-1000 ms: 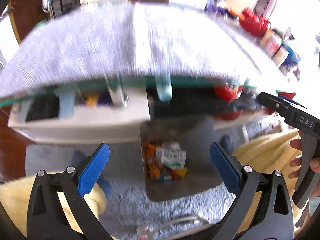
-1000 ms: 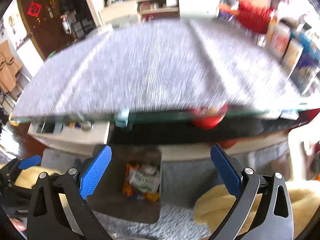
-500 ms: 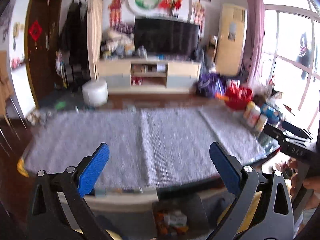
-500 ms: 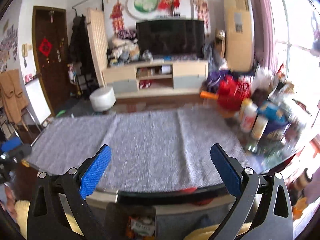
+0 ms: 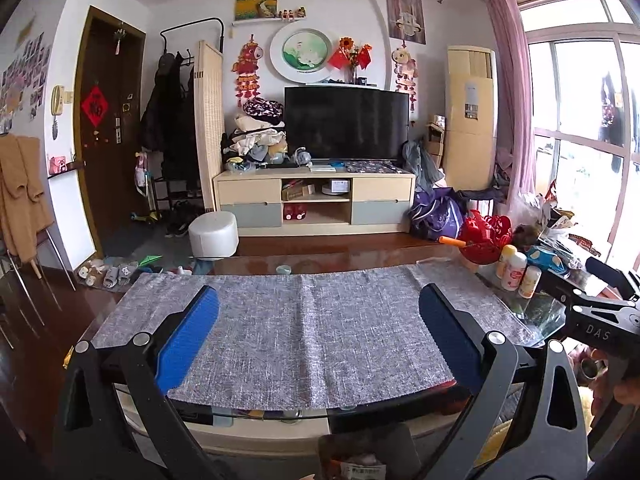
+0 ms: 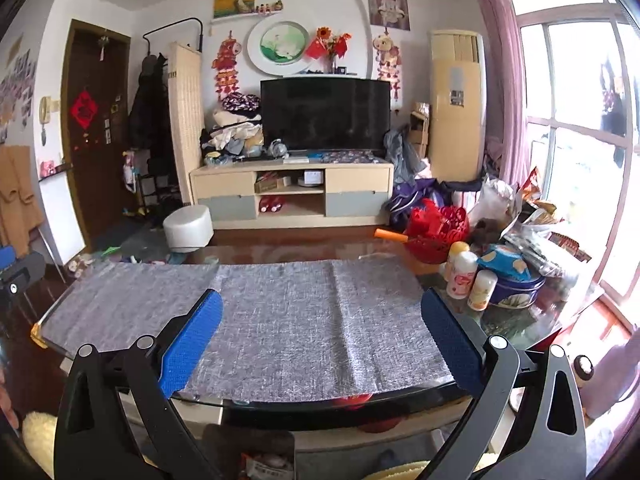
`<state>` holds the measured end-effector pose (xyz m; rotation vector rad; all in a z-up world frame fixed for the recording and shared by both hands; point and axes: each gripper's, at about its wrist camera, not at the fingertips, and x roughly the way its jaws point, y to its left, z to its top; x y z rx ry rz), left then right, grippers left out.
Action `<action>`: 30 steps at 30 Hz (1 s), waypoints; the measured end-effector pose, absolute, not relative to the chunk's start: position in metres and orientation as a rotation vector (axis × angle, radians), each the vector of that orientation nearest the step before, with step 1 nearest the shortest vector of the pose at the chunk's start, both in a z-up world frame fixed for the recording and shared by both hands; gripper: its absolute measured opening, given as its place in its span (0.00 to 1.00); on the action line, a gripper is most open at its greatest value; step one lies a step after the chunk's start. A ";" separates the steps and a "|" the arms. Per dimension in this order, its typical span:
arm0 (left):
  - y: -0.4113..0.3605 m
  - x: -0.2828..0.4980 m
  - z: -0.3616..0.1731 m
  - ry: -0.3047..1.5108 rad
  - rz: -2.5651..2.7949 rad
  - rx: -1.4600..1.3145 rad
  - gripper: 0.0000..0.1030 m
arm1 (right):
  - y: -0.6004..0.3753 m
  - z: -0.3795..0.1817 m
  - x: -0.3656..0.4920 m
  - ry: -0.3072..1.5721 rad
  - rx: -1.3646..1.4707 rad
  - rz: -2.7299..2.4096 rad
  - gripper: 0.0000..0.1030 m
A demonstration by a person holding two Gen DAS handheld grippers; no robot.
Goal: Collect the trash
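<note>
A grey cloth (image 5: 312, 328) covers the glass table (image 5: 536, 312), and no loose trash shows on it. My left gripper (image 5: 318, 336) is open and empty above the cloth's near edge. My right gripper (image 6: 320, 342) is also open and empty over the same cloth (image 6: 304, 320). Below the table's near edge is a dark trash bin (image 5: 360, 440) with wrappers (image 5: 362, 470) inside, mostly cut off by the frame. The same bin (image 6: 248, 442) appears at the bottom of the right wrist view. A hand (image 5: 628, 392) holds the right gripper's handle (image 5: 600, 330).
At the table's right end stand a red basket (image 6: 438, 228), white bottles (image 6: 462, 274), a blue tin (image 6: 514, 292) and crumpled bags (image 6: 532, 220). Beyond the table are a white stool (image 5: 212, 236), a TV cabinet (image 5: 316, 200) and shoes on the floor (image 5: 108, 274).
Both cameras have tilted up from the bin under the table to a level view across the table and room. Both grippers have stayed open and empty.
</note>
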<state>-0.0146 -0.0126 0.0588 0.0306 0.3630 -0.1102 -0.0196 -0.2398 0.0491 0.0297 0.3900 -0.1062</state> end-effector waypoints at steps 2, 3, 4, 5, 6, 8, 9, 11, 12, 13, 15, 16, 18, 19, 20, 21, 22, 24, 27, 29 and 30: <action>-0.011 -0.018 0.057 0.367 -0.094 0.026 0.92 | -0.238 0.051 -0.025 0.375 0.024 -0.118 0.97; -0.009 -0.018 0.057 0.366 -0.086 0.024 0.92 | -0.238 0.052 -0.027 0.371 0.026 -0.123 0.97; -0.008 -0.020 0.056 0.361 -0.078 0.020 0.92 | -0.237 0.053 -0.028 0.367 0.028 -0.129 0.97; -0.006 -0.022 0.055 0.359 -0.075 0.018 0.92 | -0.237 0.054 -0.030 0.365 0.028 -0.131 0.97; -0.005 -0.024 0.054 0.357 -0.072 0.016 0.92 | -0.236 0.054 -0.030 0.362 0.028 -0.134 0.97; -0.003 -0.025 0.052 0.359 -0.065 0.015 0.92 | -0.236 0.054 -0.030 0.363 0.028 -0.132 0.97; -0.003 -0.024 0.051 0.360 -0.061 0.017 0.92 | -0.235 0.053 -0.030 0.365 0.028 -0.134 0.97; -0.004 -0.023 0.049 0.365 -0.056 0.016 0.92 | -0.233 0.053 -0.031 0.367 0.024 -0.130 0.97; -0.004 -0.022 0.049 0.366 -0.056 0.015 0.92 | -0.233 0.053 -0.031 0.368 0.021 -0.129 0.97; -0.004 -0.022 0.048 0.368 -0.058 0.015 0.92 | -0.232 0.053 -0.030 0.371 0.019 -0.130 0.97; -0.004 -0.020 0.047 0.372 -0.063 0.017 0.92 | -0.232 0.053 -0.029 0.373 0.019 -0.131 0.97; -0.005 -0.020 0.047 0.372 -0.064 0.019 0.92 | -0.232 0.053 -0.029 0.374 0.021 -0.130 0.97; -0.006 -0.020 0.048 0.371 -0.066 0.021 0.92 | -0.232 0.053 -0.028 0.373 0.023 -0.132 0.97; -0.006 -0.020 0.048 0.371 -0.067 0.021 0.92 | -0.232 0.053 -0.027 0.374 0.027 -0.134 0.97; -0.006 -0.020 0.048 0.371 -0.068 0.019 0.92 | -0.232 0.052 -0.027 0.375 0.030 -0.134 0.97; -0.005 -0.020 0.047 0.371 -0.068 0.019 0.92 | -0.232 0.052 -0.028 0.376 0.033 -0.135 0.97; -0.005 -0.020 0.048 0.372 -0.068 0.018 0.92 | -0.231 0.051 -0.028 0.378 0.035 -0.135 0.97; -0.005 -0.020 0.047 0.371 -0.067 0.019 0.92 | -0.231 0.051 -0.027 0.380 0.037 -0.132 0.97; -0.003 -0.020 0.048 0.371 -0.066 0.019 0.92 | -0.230 0.050 -0.028 0.382 0.038 -0.132 0.97; -0.003 -0.021 0.048 0.370 -0.063 0.016 0.92 | -0.231 0.049 -0.028 0.385 0.045 -0.127 0.97; -0.003 -0.022 0.048 0.369 -0.062 0.015 0.92 | -0.232 0.049 -0.027 0.386 0.047 -0.126 0.97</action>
